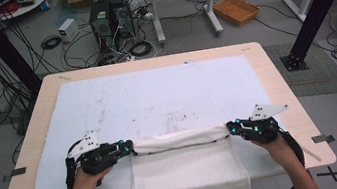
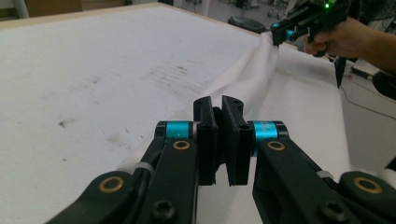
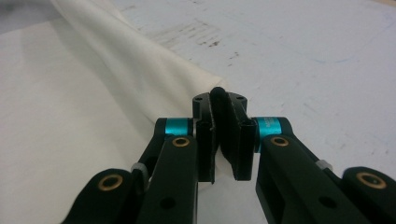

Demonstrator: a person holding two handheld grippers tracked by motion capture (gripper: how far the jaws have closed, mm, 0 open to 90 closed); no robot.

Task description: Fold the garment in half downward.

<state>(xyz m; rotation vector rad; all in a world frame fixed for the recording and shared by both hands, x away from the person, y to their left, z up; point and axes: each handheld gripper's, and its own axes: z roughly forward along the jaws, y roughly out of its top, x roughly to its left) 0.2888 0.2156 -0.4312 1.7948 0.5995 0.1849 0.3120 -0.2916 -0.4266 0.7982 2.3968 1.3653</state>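
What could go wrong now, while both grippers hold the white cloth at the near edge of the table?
The left gripper and right gripper each pinch only a corner of the white cloth, so a corner may slip out if they pull apart. Part of the cloth hangs over the near edge of the table; if released, it might slide off.

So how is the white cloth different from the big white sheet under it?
The white cloth is smaller and creamy, while the big white sheet is cooler white and covers most of the table. The cloth is bunched along its far edge and hangs off the table's near side; the sheet lies flat. The cloth looks clean; the sheet has dark smudges. The left tool and right tool pinch the cloth, not the sheet. Both are pale.
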